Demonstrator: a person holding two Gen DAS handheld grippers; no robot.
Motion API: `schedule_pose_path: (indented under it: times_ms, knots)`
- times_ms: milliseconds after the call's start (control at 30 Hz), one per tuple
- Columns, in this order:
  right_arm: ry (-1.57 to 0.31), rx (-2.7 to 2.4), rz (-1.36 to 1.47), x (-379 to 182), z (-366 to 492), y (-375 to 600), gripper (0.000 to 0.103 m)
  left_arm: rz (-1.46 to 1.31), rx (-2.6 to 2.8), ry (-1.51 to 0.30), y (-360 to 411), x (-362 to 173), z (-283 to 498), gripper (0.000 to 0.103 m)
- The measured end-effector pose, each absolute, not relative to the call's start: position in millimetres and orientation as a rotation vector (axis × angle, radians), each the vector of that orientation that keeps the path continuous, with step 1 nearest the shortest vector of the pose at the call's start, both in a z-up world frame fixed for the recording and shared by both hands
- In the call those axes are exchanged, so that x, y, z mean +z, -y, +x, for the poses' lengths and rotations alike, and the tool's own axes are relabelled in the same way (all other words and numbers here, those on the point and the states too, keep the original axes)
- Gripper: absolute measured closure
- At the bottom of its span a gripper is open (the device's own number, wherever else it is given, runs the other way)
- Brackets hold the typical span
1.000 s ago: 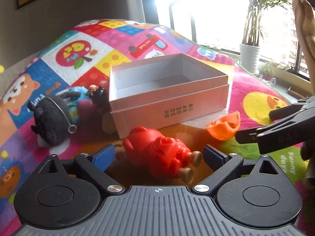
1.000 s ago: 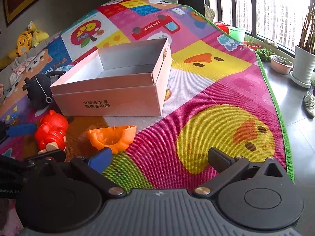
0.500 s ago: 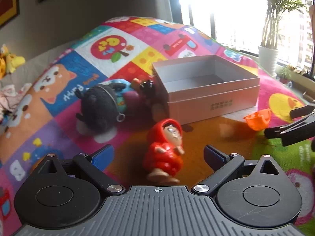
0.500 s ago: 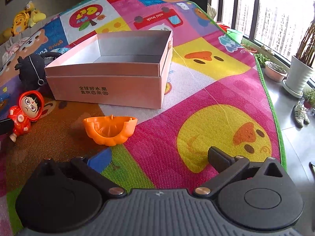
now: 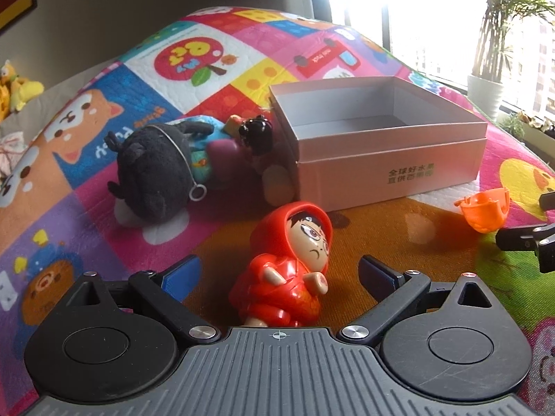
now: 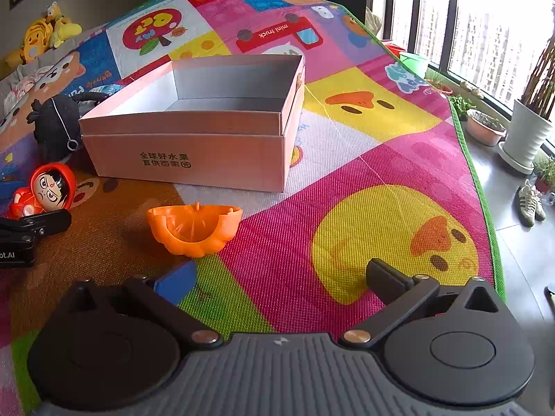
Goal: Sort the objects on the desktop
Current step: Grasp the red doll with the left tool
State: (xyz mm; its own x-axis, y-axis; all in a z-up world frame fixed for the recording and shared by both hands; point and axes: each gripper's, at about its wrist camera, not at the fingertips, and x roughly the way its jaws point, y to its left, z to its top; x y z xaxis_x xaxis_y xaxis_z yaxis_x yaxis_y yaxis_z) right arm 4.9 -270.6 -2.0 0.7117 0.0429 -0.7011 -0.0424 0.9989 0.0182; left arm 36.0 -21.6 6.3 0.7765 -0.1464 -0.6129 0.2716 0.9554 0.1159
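A red hooded toy figure (image 5: 288, 263) stands tilted on the play mat, between the fingers of my left gripper (image 5: 277, 274). That gripper is open and touches the figure on neither side. Behind the figure sits the open pink box (image 5: 381, 159), which has nothing inside. An orange pumpkin-shaped half shell (image 6: 194, 228) lies hollow side up just ahead of my right gripper (image 6: 281, 277), left of its centre. The right gripper is open and holds nothing. The right wrist view also shows the red figure (image 6: 48, 187) and the box (image 6: 194, 159).
A black plush (image 5: 156, 173) and a dark-haired doll (image 5: 256, 135) lie against the box's left side. A yellow plush (image 6: 45, 31) sits far back left. The mat's green edge (image 6: 478, 190) borders bare floor with plant pots (image 6: 527, 135) and shoes (image 6: 529, 201).
The red figure lay on its side a second ago and now stands upright, closer to the left gripper. The right gripper has come nearer the orange shell. Both grippers stayed open.
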Motion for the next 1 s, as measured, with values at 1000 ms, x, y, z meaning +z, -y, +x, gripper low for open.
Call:
schedule_pose_path:
  times_ms: [1000]
  knots:
    - [-0.773,0.048,-0.002,-1,4,271,0.000,0.130,-0.128,-0.657,13,11,36,0.002]
